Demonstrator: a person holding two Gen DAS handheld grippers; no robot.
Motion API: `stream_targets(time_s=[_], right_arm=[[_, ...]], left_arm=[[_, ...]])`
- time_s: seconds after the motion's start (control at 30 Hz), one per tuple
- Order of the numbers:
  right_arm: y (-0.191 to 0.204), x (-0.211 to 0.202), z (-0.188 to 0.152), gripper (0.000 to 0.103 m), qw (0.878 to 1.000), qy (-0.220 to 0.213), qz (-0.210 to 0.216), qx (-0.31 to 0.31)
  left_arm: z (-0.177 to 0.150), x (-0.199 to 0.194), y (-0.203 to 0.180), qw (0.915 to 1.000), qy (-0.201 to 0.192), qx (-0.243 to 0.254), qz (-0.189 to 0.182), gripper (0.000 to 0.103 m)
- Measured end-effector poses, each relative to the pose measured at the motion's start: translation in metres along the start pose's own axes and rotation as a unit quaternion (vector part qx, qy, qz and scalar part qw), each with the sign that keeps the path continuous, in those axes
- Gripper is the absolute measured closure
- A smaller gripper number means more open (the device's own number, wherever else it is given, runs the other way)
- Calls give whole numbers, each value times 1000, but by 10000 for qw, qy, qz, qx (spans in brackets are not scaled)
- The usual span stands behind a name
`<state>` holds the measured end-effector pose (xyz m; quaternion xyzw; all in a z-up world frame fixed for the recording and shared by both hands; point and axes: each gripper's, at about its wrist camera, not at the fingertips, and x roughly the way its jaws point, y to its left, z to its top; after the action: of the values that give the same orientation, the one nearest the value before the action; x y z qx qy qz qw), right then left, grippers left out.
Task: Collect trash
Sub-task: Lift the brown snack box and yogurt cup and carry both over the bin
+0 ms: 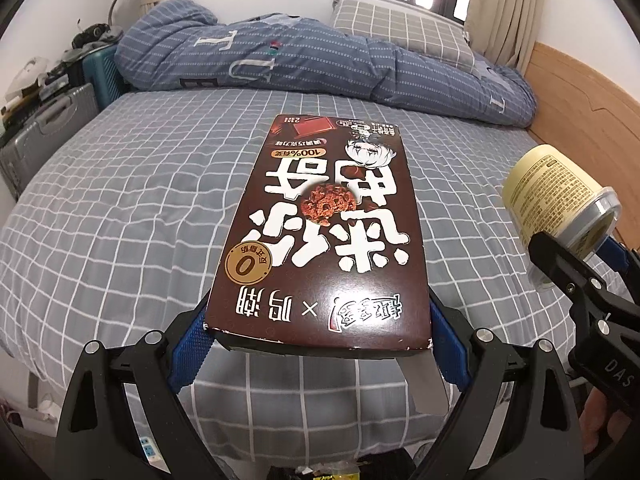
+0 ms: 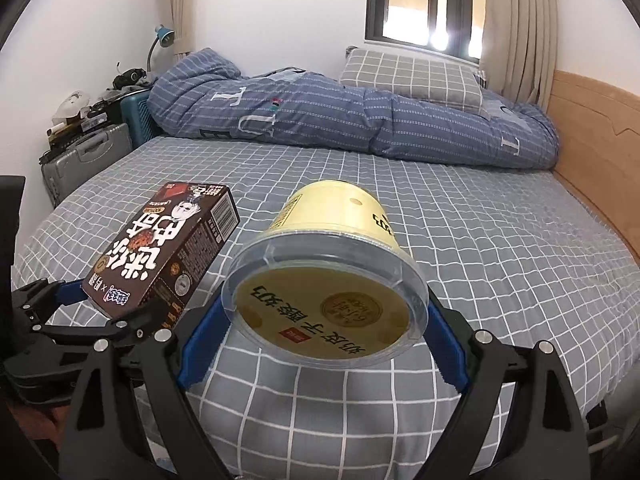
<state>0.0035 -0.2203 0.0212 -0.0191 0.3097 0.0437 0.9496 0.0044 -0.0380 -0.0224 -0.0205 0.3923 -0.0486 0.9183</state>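
My left gripper (image 1: pixel 318 340) is shut on the near end of a brown chocolate snack box (image 1: pixel 320 232), holding it flat above the bed. The box also shows in the right wrist view (image 2: pixel 160 248), with the left gripper (image 2: pixel 116 312) under it. My right gripper (image 2: pixel 324 340) is shut on a pale yellow plastic cup (image 2: pixel 324 280) with a clear lid, held on its side with the lid toward the camera. The cup (image 1: pixel 556 196) and the right gripper (image 1: pixel 576 264) show at the right of the left wrist view.
The bed (image 1: pixel 120 220) has a grey checked sheet. A rolled blue quilt (image 1: pixel 320 60) and a grey pillow (image 1: pixel 400 28) lie at the far side. A wooden headboard (image 1: pixel 592 112) is at right. Suitcases (image 1: pixel 44 136) and clutter stand at left.
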Motion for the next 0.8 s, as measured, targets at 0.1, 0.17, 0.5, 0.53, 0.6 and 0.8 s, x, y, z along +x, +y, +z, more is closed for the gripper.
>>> stream_targets(time_s=[0.1, 0.17, 0.5, 0.53, 0.6, 0.8], right_arm=[[3, -8, -5, 18, 10000, -9, -35, -64], [5, -14, -9, 18, 9999, -26, -89, -120], [7, -44, -24, 18, 9999, -69, -29, -84], [8, -48, -26, 18, 9999, -76, -19, -74], [9, -55, -30, 18, 10000, -78, 2, -60], [16, -77, -45, 18, 10000, -61, 48, -58]], left_arm=[[-10, -7, 0, 10000, 0, 13, 8, 13], [-18, -12, -1, 10000, -5, 29, 20, 13], [-37, -40, -1, 10000, -68, 45, 18, 13], [-38, -42, -1, 10000, -76, 39, 11, 13], [-42, -49, -1, 10000, -90, 24, -7, 13], [-58, -59, -3, 10000, -62, -3, 56, 13]])
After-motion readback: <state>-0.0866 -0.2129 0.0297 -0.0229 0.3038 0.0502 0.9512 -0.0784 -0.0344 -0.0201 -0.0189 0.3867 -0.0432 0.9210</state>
